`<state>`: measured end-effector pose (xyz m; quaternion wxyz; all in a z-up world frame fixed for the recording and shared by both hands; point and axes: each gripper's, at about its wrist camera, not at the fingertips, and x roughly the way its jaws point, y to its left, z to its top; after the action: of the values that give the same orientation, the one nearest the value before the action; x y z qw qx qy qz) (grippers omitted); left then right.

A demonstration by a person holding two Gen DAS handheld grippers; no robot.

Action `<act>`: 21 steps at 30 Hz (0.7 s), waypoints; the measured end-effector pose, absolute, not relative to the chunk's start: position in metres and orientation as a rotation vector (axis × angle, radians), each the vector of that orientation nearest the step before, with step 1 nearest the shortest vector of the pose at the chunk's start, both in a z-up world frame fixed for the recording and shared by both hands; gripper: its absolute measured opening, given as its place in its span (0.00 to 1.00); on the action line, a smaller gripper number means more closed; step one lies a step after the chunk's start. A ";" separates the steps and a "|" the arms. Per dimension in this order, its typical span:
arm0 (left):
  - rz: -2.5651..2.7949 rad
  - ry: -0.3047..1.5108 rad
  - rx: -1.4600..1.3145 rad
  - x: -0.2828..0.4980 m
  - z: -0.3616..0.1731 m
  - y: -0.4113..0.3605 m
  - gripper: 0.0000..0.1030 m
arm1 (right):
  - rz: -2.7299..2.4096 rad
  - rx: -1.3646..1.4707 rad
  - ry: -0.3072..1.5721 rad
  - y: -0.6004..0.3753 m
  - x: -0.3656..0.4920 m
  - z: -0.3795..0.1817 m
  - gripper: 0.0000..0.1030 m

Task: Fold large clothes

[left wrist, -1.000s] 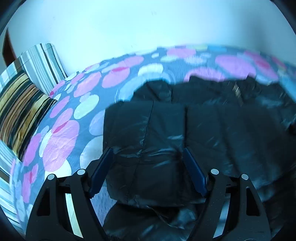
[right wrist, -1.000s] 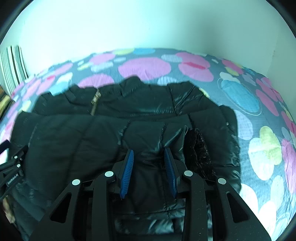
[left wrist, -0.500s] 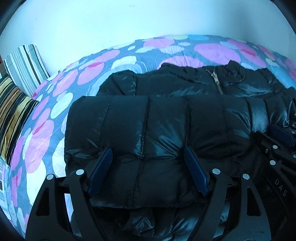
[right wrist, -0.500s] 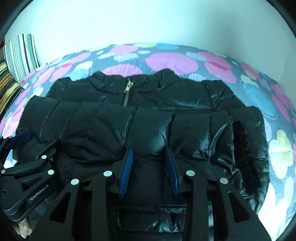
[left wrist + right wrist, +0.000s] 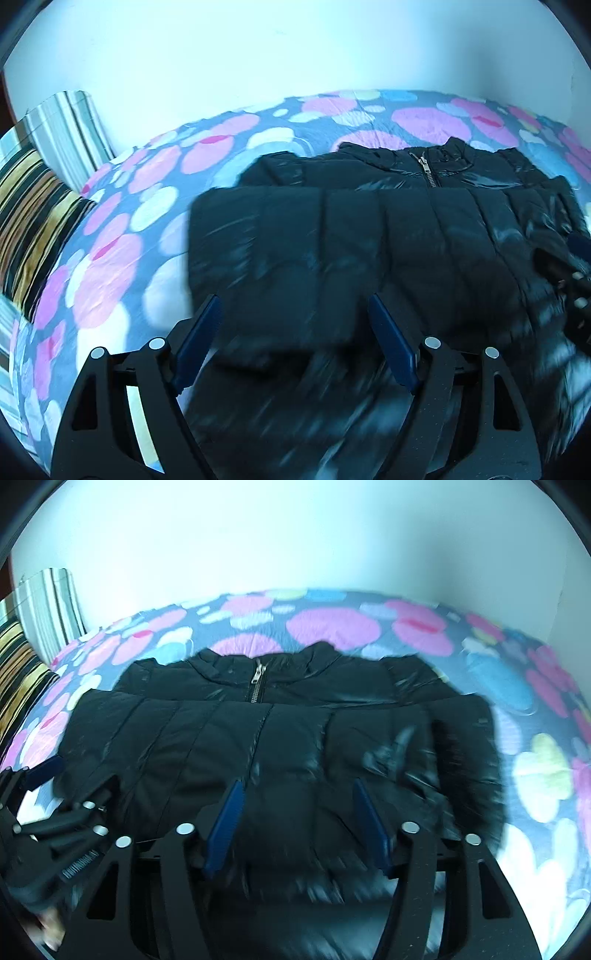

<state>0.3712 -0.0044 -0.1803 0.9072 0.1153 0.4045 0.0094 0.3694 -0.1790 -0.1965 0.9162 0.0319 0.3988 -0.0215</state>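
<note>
Black jacket, right claw opening, angled down

Both wrist views look steeply down, close, sharing the jacket.

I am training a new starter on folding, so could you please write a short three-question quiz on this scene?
1. True or false: the lower half of the black jacket is folded up over its chest.
2. What metal part shows near the collar?
3. The bedspread is: A plain white, B coloured spots, C checked.

Key: 1 true. 2 the zip. 3 B.
</note>
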 end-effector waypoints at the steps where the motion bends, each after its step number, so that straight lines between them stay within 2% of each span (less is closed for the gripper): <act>1: 0.023 0.829 0.235 0.357 -0.177 0.005 0.79 | -0.046 0.056 0.813 -0.180 0.361 -0.193 0.63; 9: 0.027 0.859 0.170 0.260 -0.175 0.067 0.83 | -0.083 0.077 0.794 -0.219 0.252 -0.181 0.68; 21: -0.017 0.949 0.045 0.158 -0.204 0.118 0.84 | -0.107 0.116 0.891 -0.248 0.133 -0.213 0.68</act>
<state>0.1576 0.1184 -0.2036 0.8893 0.0215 0.4567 -0.0083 0.1326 -0.2482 -0.2131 0.8994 0.0560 0.4304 -0.0519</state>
